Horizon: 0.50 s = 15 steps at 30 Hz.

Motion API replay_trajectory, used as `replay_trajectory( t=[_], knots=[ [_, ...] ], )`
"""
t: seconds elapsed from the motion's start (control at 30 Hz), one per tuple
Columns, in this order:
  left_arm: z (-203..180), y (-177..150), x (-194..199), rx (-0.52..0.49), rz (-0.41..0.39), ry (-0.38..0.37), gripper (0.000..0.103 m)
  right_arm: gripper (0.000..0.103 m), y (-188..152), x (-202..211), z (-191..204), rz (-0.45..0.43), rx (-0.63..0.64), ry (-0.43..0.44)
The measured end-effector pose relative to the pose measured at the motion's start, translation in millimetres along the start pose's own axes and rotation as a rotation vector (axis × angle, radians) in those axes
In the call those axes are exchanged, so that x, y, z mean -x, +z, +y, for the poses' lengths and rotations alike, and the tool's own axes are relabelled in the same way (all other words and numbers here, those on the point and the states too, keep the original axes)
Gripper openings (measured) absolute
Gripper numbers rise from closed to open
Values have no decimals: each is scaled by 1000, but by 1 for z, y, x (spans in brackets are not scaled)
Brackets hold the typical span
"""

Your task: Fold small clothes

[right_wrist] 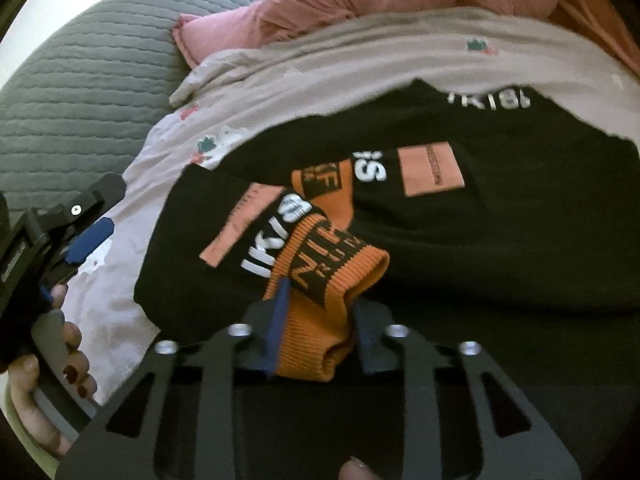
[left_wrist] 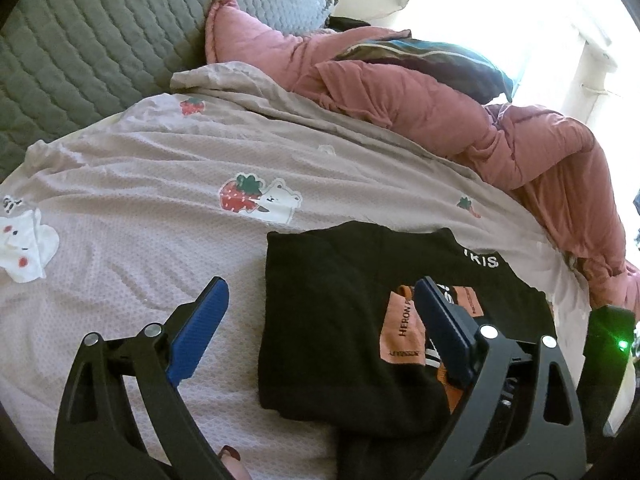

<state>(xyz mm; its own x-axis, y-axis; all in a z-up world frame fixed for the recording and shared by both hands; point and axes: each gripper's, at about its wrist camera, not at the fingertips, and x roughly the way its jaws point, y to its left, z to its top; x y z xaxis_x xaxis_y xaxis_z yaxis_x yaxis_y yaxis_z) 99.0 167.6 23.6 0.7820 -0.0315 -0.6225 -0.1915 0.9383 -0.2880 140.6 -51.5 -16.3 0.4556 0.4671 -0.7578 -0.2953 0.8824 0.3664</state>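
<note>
Nearest us, our right tongs (right_wrist: 316, 332) pinch the orange ribbed cuff (right_wrist: 320, 320) of the black sweater (left_wrist: 340, 320). Our left tongs (left_wrist: 320, 320) stand wide, empty, astride the sweater's left edge. The sweater lies partly folded on the strawberry-print sheet (left_wrist: 160, 200) of the bed. Beyond sits a pink quilt (left_wrist: 440, 92), then a grey quilted pillow (left_wrist: 80, 40).

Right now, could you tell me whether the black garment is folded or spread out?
Folded: the black garment lies as a compact layered rectangle on the sheet.

Strawberry-print bedsheet (left_wrist: 160, 184), pink duvet (left_wrist: 440, 112) and grey quilted headboard (left_wrist: 80, 40).
</note>
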Motion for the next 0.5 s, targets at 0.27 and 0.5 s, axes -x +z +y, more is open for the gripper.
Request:
replay_trajectory(
  t=[0.27,0.5],
  knots=[
    [8,4,4,23,-17,2,87,7,15,35,11,-108,105,11],
    [15,6,5,45,-25,12,87,6,43,80,6,-256,171,-45]
  ],
)
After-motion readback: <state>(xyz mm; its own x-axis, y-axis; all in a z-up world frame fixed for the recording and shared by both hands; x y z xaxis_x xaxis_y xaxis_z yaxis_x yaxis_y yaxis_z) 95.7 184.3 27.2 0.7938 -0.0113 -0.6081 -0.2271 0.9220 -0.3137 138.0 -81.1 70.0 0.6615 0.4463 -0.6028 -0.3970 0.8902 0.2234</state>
